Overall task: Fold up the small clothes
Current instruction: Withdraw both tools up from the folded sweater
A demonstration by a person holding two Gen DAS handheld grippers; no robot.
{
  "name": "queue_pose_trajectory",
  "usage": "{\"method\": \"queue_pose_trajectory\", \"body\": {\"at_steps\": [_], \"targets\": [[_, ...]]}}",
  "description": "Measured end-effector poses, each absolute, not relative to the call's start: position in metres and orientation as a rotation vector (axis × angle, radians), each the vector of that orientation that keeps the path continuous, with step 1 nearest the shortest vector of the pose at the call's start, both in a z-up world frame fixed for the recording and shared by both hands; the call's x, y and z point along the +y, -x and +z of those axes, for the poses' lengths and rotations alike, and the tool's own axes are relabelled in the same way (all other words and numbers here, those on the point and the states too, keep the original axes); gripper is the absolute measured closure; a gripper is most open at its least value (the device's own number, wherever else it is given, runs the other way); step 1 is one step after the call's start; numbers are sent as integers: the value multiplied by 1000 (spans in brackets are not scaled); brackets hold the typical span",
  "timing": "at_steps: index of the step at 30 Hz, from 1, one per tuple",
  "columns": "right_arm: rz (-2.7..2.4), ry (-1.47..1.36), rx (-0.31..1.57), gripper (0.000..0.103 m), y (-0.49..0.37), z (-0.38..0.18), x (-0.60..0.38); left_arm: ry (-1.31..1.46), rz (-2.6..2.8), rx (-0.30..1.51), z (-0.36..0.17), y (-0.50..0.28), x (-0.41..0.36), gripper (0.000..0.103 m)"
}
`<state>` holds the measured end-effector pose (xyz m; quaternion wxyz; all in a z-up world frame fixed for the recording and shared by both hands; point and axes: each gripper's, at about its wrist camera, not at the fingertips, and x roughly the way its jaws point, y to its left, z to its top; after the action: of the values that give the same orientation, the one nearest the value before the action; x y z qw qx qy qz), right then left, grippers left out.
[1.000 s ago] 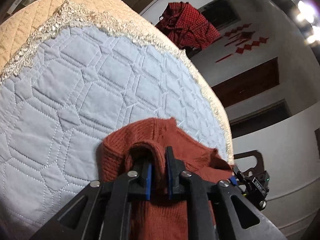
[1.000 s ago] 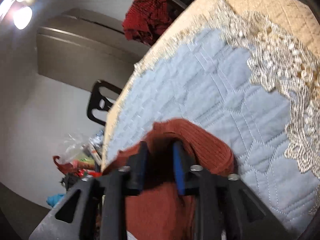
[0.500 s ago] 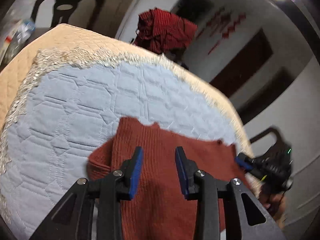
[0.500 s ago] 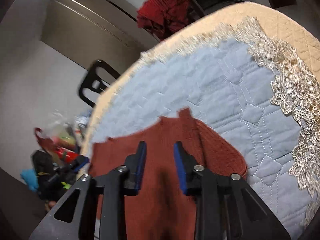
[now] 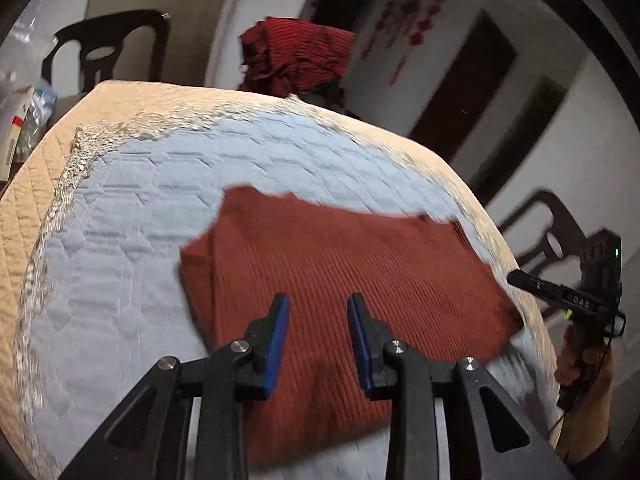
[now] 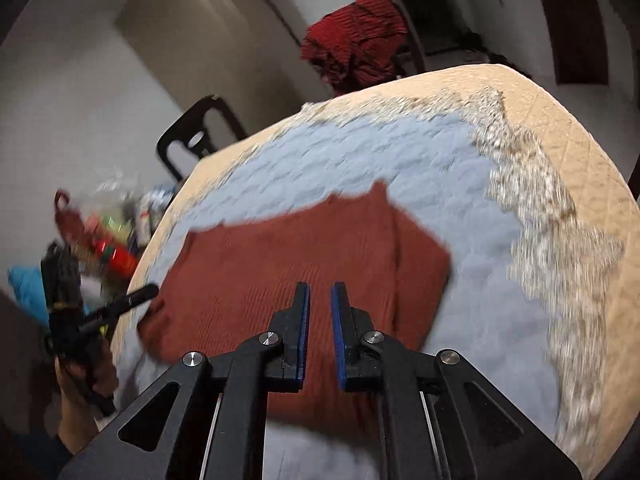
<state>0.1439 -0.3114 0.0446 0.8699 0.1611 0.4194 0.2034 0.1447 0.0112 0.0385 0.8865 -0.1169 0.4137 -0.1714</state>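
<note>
The left gripper hangs above the near part of a rust-red knitted garment, its blue-padded fingers standing apart with nothing between them and clear of the cloth; its jaws have just narrowed slightly. The right gripper hovers over the same garment, its fingers drawn close with only a thin gap left and nothing caught in it; its jaws have just been closing. The garment lies flat, folded into a rough rectangle with a narrower flap along one side, on the pale blue quilted cover of the worktop, toward the near edge. Lace trim borders the blue panel, and beyond it runs a tan quilted border. At the worktop's side, each view shows the other gripper held in a hand. Farther off, dark chairs stand by the worktop, a red plaid cloth is heaped past the far edge, and red decorations hang on the pale wall.
</note>
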Motion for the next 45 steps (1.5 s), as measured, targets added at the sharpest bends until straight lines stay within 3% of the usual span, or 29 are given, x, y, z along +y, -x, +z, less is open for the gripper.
{"method": "queue_pose_trajectory", "body": {"at_steps": [6, 10, 15, 23, 32, 37, 45], "targets": [[363, -347, 930, 93, -133, 6, -324, 205, -331, 910, 9, -130, 8, 71], [316, -396, 897, 93, -134, 11, -334, 189, -308, 905, 14, -133, 2, 71], [387, -345, 862, 92, -107, 30, -300, 156, -349, 866, 31, -109, -11, 71], [490, -270, 943, 92, -102, 0, -249, 54, -387, 904, 16, -100, -61, 70], [459, -407, 886, 92, -96, 2, -295, 118, -363, 861, 29, -95, -44, 70], [378, -495, 894, 93, -99, -10, -327, 158, -307, 902, 8, -102, -30, 71], [324, -440, 839, 92, -99, 9, -322, 87, -297, 868, 22, -101, -53, 70]]}}
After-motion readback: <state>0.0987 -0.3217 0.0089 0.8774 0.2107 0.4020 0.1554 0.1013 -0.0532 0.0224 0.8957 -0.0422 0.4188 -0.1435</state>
